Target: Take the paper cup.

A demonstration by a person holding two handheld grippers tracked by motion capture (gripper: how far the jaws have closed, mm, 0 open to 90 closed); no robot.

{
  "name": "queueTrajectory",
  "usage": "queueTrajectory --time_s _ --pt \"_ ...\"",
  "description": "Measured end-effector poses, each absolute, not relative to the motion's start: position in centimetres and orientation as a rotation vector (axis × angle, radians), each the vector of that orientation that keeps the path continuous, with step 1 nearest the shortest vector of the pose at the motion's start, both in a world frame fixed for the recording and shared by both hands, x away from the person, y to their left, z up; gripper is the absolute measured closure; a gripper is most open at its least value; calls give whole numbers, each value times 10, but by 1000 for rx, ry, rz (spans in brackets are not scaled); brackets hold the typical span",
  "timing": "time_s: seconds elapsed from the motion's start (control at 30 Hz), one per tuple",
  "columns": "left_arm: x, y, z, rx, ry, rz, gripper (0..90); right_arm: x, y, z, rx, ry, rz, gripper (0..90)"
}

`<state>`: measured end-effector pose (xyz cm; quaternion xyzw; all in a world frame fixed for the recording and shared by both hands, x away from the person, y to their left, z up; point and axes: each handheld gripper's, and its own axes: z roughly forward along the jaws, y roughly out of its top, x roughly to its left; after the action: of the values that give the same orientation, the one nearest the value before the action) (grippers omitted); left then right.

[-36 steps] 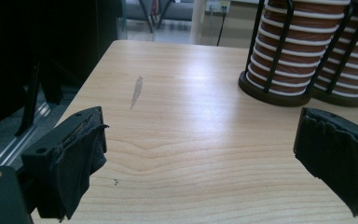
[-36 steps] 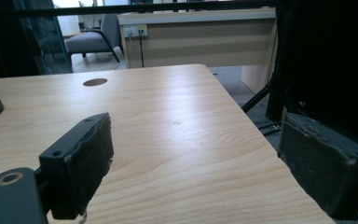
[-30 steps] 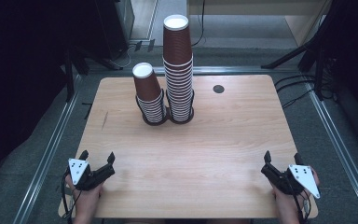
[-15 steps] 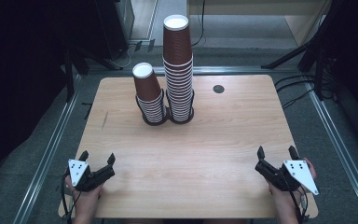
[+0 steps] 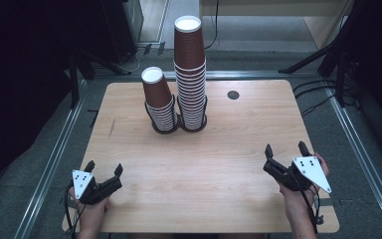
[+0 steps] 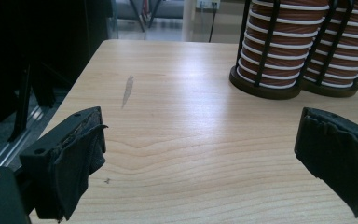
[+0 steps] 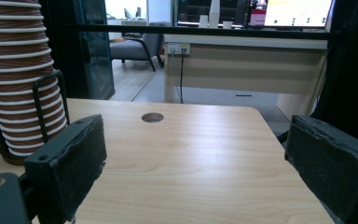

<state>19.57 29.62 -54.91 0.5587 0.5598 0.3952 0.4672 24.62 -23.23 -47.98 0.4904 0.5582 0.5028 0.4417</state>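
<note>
There is 1 table (image 5: pixel 199 199), a light wooden one with 1 round dark hole (image 5: pixel 233 94) in its top. On it stand 2 stacks of brown paper cups: 1 tall stack (image 5: pixel 191 74) and 1 short stack (image 5: pixel 159 99). The single cups in each are too tightly nested to count. Each stack sits in its own black wire holder, so 2 holders, touching side by side. There are 2 tools, 1 left tool (image 5: pixel 103 171) and 1 right tool (image 5: pixel 285 151), each with 2 black jaws spread apart, held in 2 hands.
</note>
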Motion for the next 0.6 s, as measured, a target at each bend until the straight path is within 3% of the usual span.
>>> queueTrajectory --time_s 0.6 --pt "196 296 -549 1383 1367 966 25 278 -187 -432 1120 1429 1344 36"
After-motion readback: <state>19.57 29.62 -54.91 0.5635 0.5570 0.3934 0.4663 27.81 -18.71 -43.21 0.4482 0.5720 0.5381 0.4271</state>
